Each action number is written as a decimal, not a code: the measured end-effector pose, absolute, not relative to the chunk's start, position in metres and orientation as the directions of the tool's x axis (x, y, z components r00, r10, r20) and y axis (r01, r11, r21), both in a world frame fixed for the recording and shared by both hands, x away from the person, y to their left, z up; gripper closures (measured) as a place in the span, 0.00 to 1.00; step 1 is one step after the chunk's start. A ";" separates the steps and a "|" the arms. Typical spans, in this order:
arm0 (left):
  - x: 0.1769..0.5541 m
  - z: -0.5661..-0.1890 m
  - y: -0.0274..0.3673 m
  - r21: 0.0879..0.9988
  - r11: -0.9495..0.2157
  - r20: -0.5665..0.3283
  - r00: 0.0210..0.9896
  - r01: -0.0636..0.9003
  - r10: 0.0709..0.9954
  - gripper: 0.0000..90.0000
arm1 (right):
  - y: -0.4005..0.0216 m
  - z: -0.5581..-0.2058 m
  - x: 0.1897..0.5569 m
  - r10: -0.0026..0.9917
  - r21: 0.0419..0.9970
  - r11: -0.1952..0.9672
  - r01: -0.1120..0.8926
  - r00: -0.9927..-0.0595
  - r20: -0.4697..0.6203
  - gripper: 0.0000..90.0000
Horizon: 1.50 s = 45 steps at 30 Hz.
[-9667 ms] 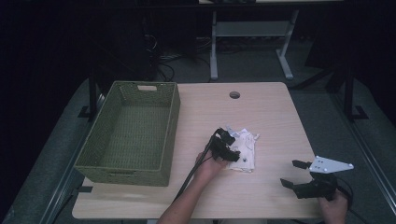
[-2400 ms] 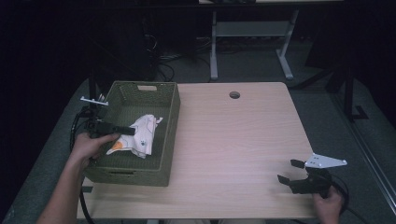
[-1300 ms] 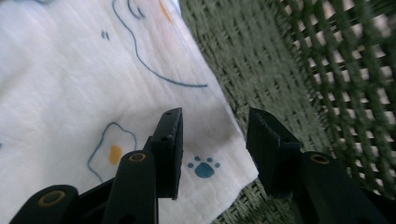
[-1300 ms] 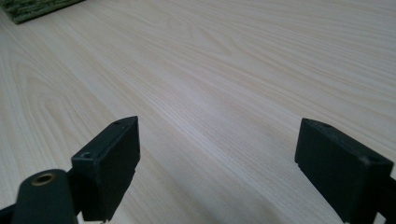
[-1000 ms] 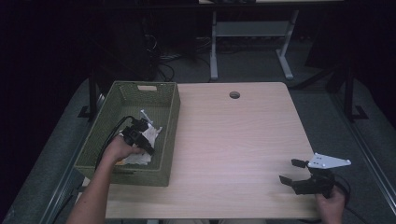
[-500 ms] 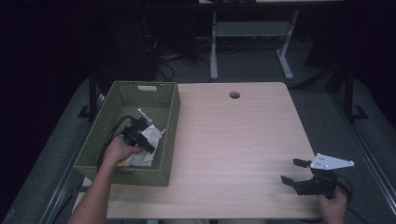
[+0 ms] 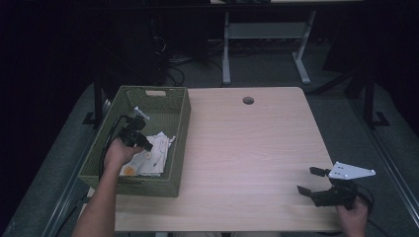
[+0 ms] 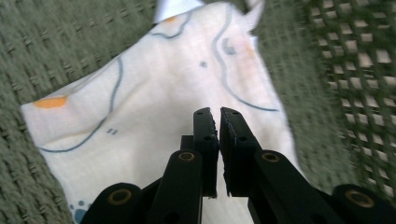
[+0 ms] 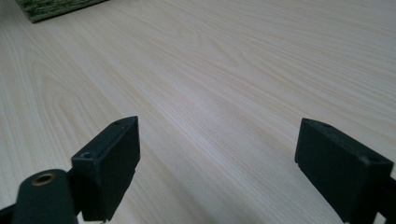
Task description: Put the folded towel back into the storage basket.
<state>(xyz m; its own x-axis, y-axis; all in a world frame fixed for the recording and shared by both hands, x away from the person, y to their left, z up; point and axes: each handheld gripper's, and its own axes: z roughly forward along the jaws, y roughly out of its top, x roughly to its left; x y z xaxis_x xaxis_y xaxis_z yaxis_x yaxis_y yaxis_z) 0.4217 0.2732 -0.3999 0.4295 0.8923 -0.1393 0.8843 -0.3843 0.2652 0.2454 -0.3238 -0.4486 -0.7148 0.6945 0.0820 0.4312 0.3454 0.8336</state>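
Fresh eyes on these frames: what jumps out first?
The green woven basket at the table's left, with a white printed cloth lying in it. The left gripper sits just over that cloth, its jaws having just been closing and now shut with nothing between them. Far off at the pale wooden table's near right corner, the right gripper rests with its jaws wide open over bare wood.

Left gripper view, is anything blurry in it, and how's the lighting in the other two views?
Left gripper view: shut jaws sharp, cloth soft, basket weave smeared at right. High view: table lit, surroundings nearly black. Right gripper view: even light, no glare; jaws blurred.
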 end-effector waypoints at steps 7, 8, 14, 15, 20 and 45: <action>0.431 -0.418 0.277 0.183 -0.371 -0.109 0.394 0.910 0.913 0.95 | -0.324 -0.448 0.246 0.695 0.835 0.344 0.429 -0.715 0.081 0.15; 0.432 -0.421 0.277 0.167 -0.374 -0.114 0.395 0.912 0.912 0.93 | -0.324 -0.448 0.246 0.694 0.835 0.346 0.428 -0.716 0.079 0.15; 0.431 -0.414 0.283 0.213 -0.344 -0.147 0.378 0.914 0.914 0.87 | -0.323 -0.449 0.247 0.696 0.830 0.353 0.432 -0.714 0.076 0.15; 0.430 -0.411 0.284 0.228 -0.336 -0.158 0.376 0.914 0.913 0.87 | -0.323 -0.448 0.246 0.697 0.831 0.351 0.431 -0.713 0.076 0.15; 0.420 -0.396 0.291 0.305 -0.302 -0.206 0.372 0.903 0.905 0.83 | -0.324 -0.448 0.247 0.698 0.835 0.343 0.430 -0.711 0.080 0.15; 0.379 -0.366 0.292 0.548 -0.250 -0.267 0.450 0.798 0.853 0.58 | -0.326 -0.449 0.242 0.713 0.839 0.317 0.442 -0.695 0.097 0.15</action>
